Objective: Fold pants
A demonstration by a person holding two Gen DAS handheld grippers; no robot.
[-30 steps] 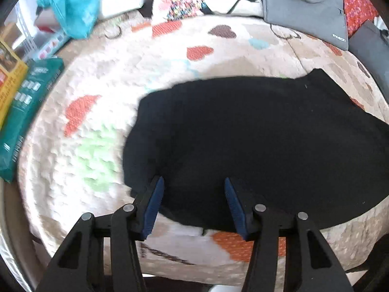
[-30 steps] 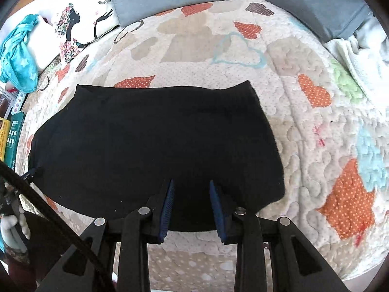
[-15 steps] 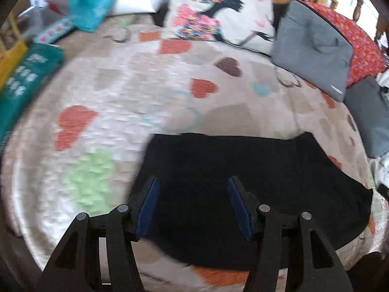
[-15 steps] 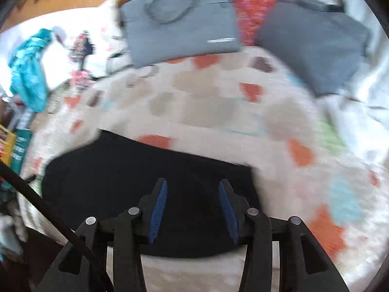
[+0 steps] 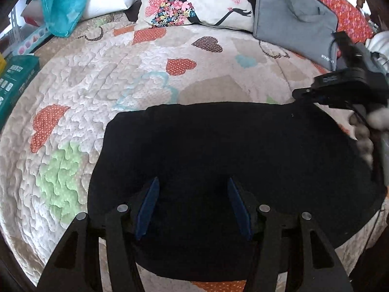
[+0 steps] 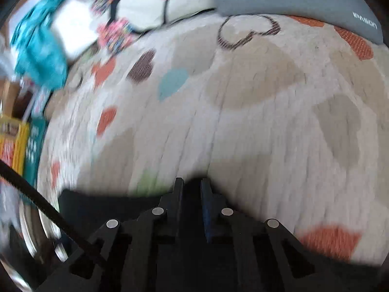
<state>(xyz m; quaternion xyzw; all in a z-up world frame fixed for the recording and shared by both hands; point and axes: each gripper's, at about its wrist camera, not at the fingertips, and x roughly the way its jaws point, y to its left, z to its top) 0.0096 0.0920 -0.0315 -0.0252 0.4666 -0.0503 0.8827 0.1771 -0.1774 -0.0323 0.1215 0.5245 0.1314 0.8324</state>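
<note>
Nearest, the left gripper (image 5: 192,206) hovers over the near part of the black pants (image 5: 231,155) with its blue pads (image 5: 147,206) wide apart, gripping nothing. The pants lie flat on the heart-patterned quilt (image 5: 97,77), already folded into a broad block. They look soft, light and limp, best pinched at an edge or corner. Farther right, the right gripper (image 6: 192,192) seems nearly closed on a dark fold at the far right corner, though blur leaves this uncertain.

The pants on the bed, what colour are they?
The pants are plain black. The left wrist view shows them best.
</note>
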